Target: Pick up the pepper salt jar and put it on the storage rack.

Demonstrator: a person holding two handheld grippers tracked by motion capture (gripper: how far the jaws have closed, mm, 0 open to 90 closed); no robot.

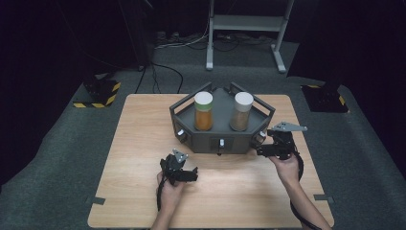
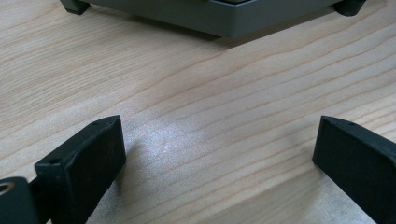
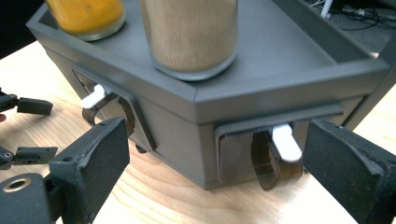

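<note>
Black jaws of the right gripper (image 3: pixel 212 172) stand wide and empty astride the white drawer handle (image 3: pixel 286 142) on the grey organizer (image 1: pixel 191 132), seemingly lined up to pull it, while beyond the left gripper (image 1: pixel 187 173) rests open on the table (image 1: pixel 139 143)

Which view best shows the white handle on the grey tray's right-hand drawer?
The right gripper view: the white drawer handle sits close and sharp between the open right gripper jaws. In the high view it is a tiny pale speck. The left gripper view catches the grey tray base.
</note>
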